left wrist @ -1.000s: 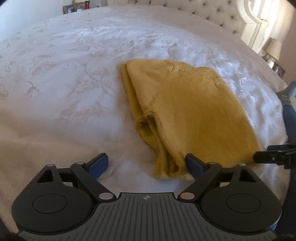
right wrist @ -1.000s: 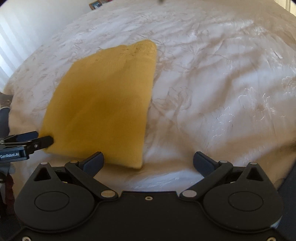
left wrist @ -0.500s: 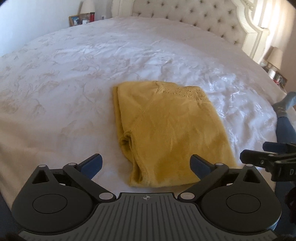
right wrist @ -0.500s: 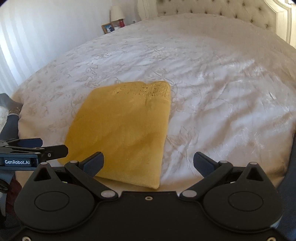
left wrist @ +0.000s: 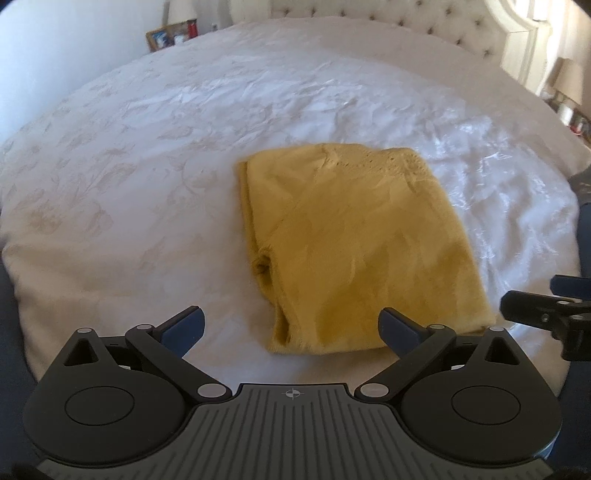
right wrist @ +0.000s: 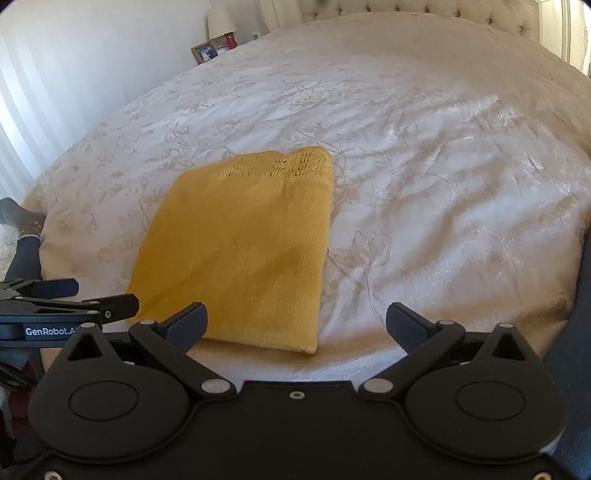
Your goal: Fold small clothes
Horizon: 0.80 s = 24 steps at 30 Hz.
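- Both grippers have lifted back, left gripper (left wrist: 291, 326) and right gripper (right wrist: 297, 321) spread, empty.
- Folded mustard-yellow knitted garment (left wrist: 354, 247) lies near my edge of the white embroidered bed (left wrist: 147, 177).
- I'd snag its loose layered left side on re-approach.

A mustard-yellow knit garment (left wrist: 354, 243) lies folded flat in a rectangle on the bed.

A folded sweater (left wrist: 354, 251) is laid flat on the bed (left wrist: 147, 155), near its front edge, with its lacy edge turned toward the headboard (left wrist: 388, 18) behind. The left tongs (left wrist: 291, 328) are held above the sweater's near left corner and the right tongs (right wrist: 297, 323) above its near right corner, side by side. A picture frame (right wrist: 204, 51) and a lamp (right wrist: 220, 20) are placed beyond the bed's far left corner.
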Each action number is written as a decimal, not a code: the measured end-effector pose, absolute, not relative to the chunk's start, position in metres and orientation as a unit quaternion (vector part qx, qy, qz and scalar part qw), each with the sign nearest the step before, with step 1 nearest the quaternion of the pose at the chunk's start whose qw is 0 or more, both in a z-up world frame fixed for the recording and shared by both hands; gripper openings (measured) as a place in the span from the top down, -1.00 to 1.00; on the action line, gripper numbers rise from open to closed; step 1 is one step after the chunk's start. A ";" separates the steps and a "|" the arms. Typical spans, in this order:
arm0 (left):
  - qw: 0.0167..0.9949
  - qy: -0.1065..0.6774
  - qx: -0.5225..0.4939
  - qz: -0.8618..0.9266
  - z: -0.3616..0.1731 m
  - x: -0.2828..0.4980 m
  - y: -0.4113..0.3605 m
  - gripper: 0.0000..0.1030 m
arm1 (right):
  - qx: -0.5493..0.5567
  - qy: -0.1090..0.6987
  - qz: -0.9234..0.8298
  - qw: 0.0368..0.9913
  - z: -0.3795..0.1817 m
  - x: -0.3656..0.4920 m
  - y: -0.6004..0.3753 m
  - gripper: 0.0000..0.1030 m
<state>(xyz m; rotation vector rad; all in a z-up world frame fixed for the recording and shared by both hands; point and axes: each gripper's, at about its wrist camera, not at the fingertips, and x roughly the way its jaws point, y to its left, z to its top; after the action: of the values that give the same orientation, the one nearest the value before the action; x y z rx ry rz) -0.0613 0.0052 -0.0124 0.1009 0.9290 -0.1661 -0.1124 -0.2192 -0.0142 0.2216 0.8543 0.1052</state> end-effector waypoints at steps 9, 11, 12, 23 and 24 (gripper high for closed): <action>0.883 0.467 0.028 -0.043 -0.010 -0.059 0.013 -0.97 | 0.113 0.413 0.048 0.902 -0.012 -0.115 -0.220 -0.99; 0.882 0.468 0.031 -0.041 -0.009 -0.059 0.013 -0.97 | 0.114 0.416 0.052 0.901 -0.013 -0.114 -0.220 -0.99; 0.882 0.468 0.032 -0.041 -0.008 -0.059 0.013 -0.97 | 0.115 0.417 0.054 0.900 -0.013 -0.114 -0.220 -0.99; 0.888 0.454 0.070 -0.017 -0.004 -0.065 0.005 -0.97 | 0.073 0.415 0.054 0.905 -0.008 -0.114 -0.206 -0.98; 0.888 0.454 0.069 -0.019 -0.004 -0.066 0.005 -0.96 | 0.065 0.413 0.050 0.907 -0.007 -0.115 -0.204 -0.98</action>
<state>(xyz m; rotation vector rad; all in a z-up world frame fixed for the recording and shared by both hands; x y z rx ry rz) -0.0658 0.0052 -0.0039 0.1427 0.9443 -0.0393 -0.1150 -0.2042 -0.0071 0.1346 0.8529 0.1038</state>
